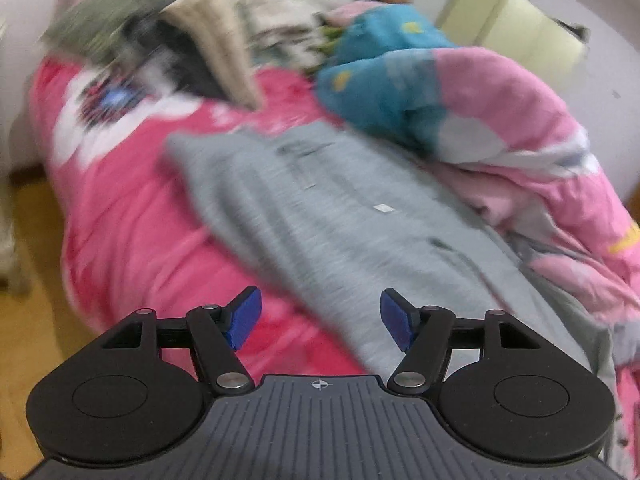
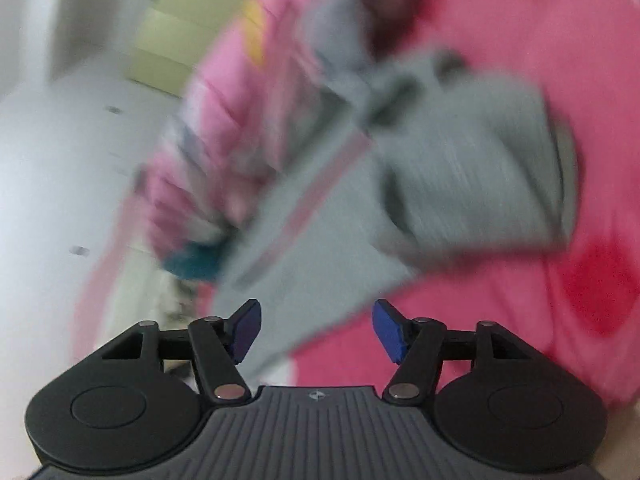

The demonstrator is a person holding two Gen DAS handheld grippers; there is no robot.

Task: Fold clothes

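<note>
My left gripper (image 1: pixel 320 320) hangs with jaws wide apart, empty, over the grey garment (image 1: pixel 320 216) spread on the pink bed (image 1: pixel 120 200). My right gripper (image 2: pixel 316 330) likewise gapes empty. No lettering is readable.

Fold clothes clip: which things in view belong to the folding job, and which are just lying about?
Job: grey garment spread on the bed; left gripper and right gripper, both open and empty.
Lying about: pink bedspread, bunched pink-and-blue quilt, blurred clothes pile.
</note>
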